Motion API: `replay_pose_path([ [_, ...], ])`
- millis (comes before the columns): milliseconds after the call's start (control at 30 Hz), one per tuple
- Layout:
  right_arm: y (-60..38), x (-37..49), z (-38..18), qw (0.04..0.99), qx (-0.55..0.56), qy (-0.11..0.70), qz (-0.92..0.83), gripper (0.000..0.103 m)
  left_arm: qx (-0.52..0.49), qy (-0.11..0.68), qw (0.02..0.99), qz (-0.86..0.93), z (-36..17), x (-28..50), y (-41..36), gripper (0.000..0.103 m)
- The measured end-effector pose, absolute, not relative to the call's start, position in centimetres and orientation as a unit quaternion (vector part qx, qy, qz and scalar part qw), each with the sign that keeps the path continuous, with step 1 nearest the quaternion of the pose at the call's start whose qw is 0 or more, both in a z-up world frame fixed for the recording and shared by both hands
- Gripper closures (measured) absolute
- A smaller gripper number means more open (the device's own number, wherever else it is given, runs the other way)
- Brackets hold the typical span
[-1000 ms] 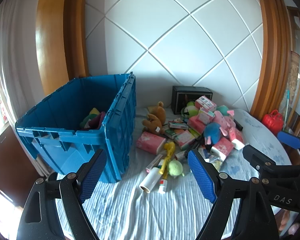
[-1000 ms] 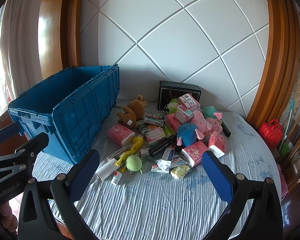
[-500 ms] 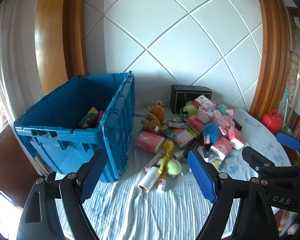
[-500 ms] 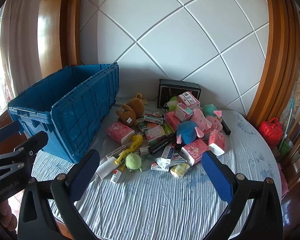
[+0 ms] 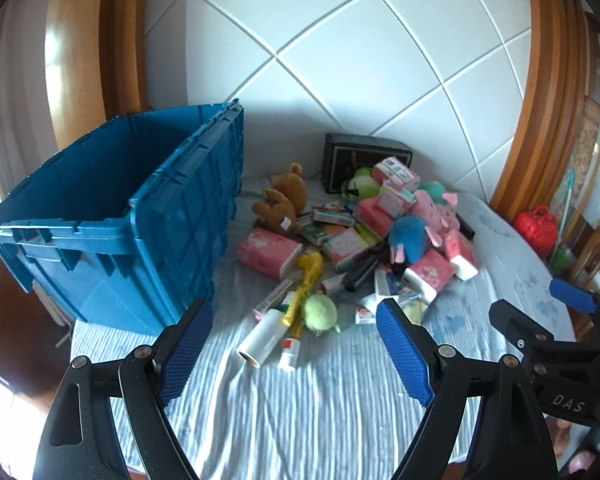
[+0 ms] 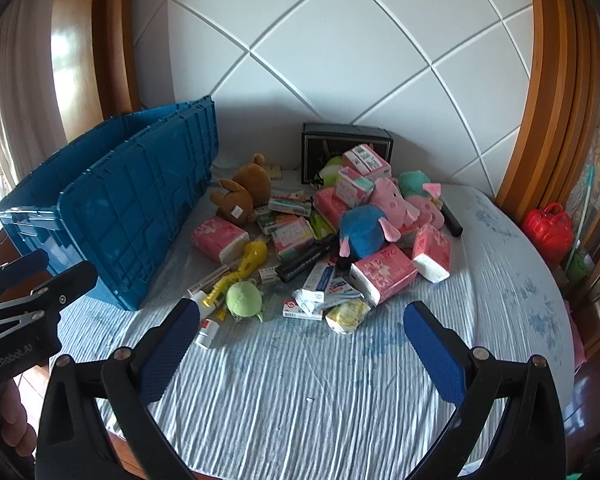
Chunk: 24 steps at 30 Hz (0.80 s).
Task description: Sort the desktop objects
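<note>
While both grippers hang above the near edge of the striped tablecloth [image 6: 300, 400], neither holds anything: left gripper [image 5: 294, 320] is spread wide with blue pads empty, right gripper [image 6: 300, 320] likewise wide and empty. Blue crate [image 5: 140, 220] sits far left on the table, open top; its contents aren't visible from this angle. The pile to sort lies right of the crate, centre of the table. Nearest items: white roller tube [image 5: 260, 336] lying on its side, a small white bottle with red label [image 5: 290, 352] just beside it, a green plush ball [image 6: 242, 298] and a yellow toy [image 6: 246, 264] touching it on the far side. Pink tissue pack [image 6: 220, 238] sits near the crate wall; brown plush bear [image 6: 244, 194] is behind it. Middle of the pile: blue plush with pink ears [image 6: 362, 230] on top of assorted small boxes, pink plush pig [image 6: 392, 200] behind it, teal plush [image 6: 414, 184] farther back. Two more pink tissue packs [image 6: 384, 274] on the right near side of the pile, one tilted. Yellow crinkled packet [image 6: 346, 314] is the nearest item on the right side. Black box [image 6: 346, 140] stands against the far wall, green plush partly in front of it. Red bag [image 6: 548, 226] is off the table, far right. Left gripper body shows at the left edge of the right wrist view, a hand [image 6: 14, 424] under it.
</note>
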State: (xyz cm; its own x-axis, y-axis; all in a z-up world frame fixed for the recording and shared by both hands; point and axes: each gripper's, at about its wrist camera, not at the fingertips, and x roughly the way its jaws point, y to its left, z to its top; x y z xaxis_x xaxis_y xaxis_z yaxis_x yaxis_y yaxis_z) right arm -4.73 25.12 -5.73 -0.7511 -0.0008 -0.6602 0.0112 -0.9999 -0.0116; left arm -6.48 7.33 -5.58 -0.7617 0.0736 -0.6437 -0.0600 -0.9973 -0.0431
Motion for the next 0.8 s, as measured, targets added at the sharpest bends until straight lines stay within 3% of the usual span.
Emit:
replay_pose_path([
  [367, 32.2, -7.8, -10.2, -0.009, 0.361, -0.038, -0.932, 0.000, -0.395, 0.011, 0.021, 0.918, -11.8, -11.0, 9.6, 0.019],
  [800, 31.4, -15.4, -23.2, -0.007, 0.510, -0.054, -0.858, 0.000, -0.492, 0.043, 0.028, 0.869, -25.0, -19.2, 7.8, 0.019],
])
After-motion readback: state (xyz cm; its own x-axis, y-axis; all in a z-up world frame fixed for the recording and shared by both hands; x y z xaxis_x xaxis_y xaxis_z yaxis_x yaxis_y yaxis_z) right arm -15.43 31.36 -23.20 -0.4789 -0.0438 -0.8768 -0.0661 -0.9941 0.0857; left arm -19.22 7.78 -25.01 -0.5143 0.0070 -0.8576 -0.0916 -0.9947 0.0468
